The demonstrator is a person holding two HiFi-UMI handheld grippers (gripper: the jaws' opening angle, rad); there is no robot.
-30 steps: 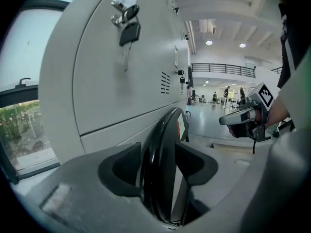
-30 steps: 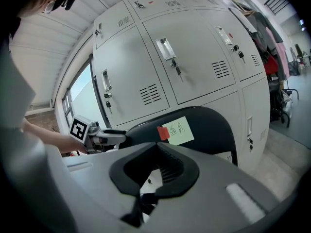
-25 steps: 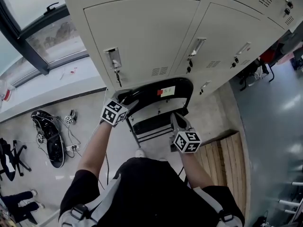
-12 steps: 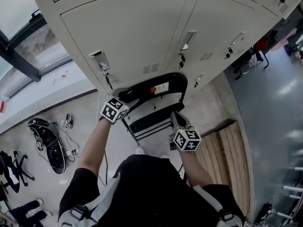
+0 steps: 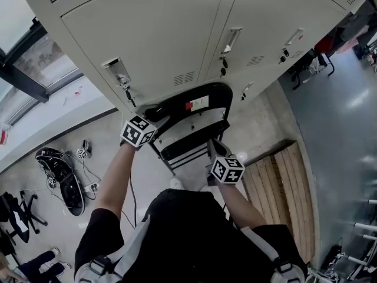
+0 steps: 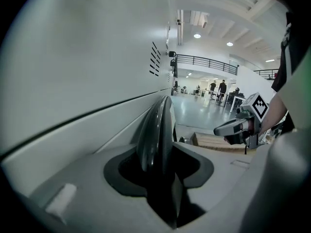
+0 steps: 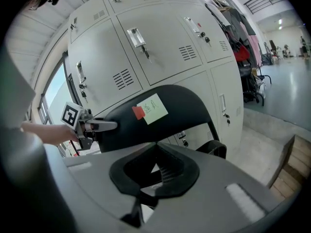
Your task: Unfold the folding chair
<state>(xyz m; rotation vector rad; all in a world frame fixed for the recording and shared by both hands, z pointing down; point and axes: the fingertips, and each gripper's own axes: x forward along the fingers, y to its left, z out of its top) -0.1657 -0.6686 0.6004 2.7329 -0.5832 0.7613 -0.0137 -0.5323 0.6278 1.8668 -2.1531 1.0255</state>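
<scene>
The black folding chair [image 5: 191, 102] leans folded against the lockers, with a red and a pale sticker on its backrest [image 7: 165, 115]. My left gripper [image 5: 156, 124] is at the backrest's left end. Its jaws are closing on the backrest's rim [image 6: 155, 130], which runs between them, and the pads appear to press it. My right gripper [image 5: 213, 148] is shut and empty, low at the right side of the seat [image 5: 187, 147]. The right gripper view looks over its shut jaws at the backrest and at the left gripper [image 7: 97, 126].
Grey lockers [image 5: 177, 34] with handles and keys stand right behind the chair. A wooden pallet [image 5: 283, 181] lies on the floor to the right. Cables and dark gear [image 5: 59, 175] are on the floor to the left, under a window sill.
My right gripper has sunk lower beside the seat. The left gripper has stayed at the backrest's left end. The chair still leans folded.
</scene>
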